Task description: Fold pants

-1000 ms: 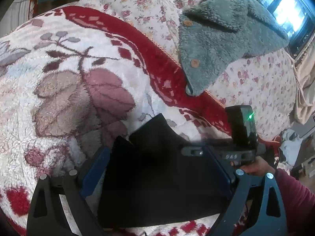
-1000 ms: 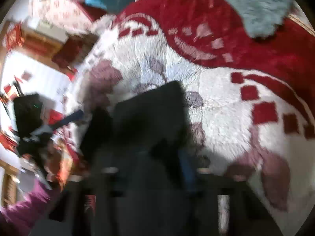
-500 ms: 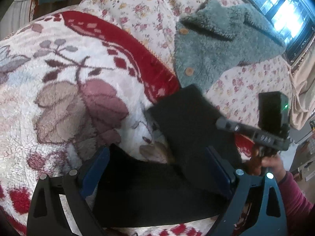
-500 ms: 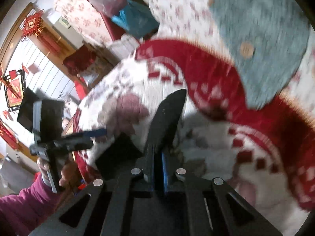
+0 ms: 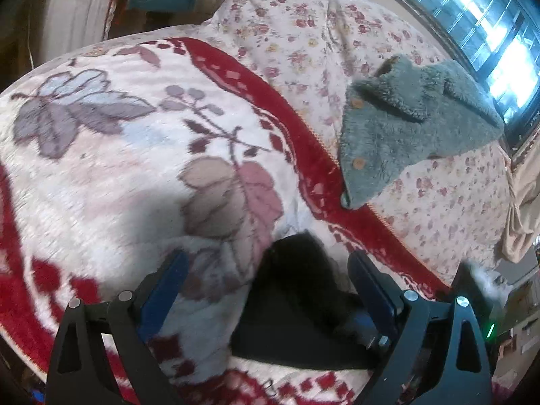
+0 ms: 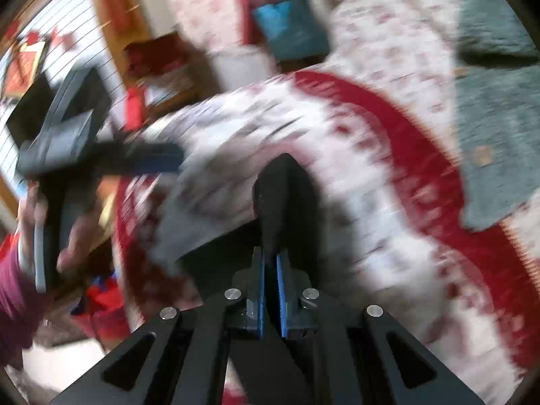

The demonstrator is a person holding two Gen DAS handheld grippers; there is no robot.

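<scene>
- Two grippers show in these pictures, one for each hand.
- The left gripper (image 5: 266, 276) has its jaws wide apart, and nothing is between them but air.
- Under it lie the black pants (image 5: 297, 310), on a fluffy blanket (image 5: 111, 168) with red edges and big leaves on it.
- The pants sit near the bottom of the left view, closer to the right blue finger (image 5: 369, 290) than to the other one.
- From the left view I cannot tell if that finger touches the cloth.
- The right gripper (image 6: 270, 290) has its jaws squeezed nearly together, with a fold of the black pants (image 6: 283, 202) pinched between them.
- The cloth sticks up past the blue pads (image 6: 260, 300) in a tall point.
- The right view is blurry, so small things are hard to make out.
- On the left side of that view you can see the left gripper (image 6: 148, 160) from the side, held by a hand (image 6: 72, 233) with a purple sleeve (image 6: 13, 290).
- A fuzzy green jacket (image 5: 408, 128) with round buttons lies on the flowery bed sheet (image 5: 303, 33), partly over the red edge of the blanket.
- It is well apart from the pants.
- A bright window (image 5: 479, 27) is behind the bed.
</scene>
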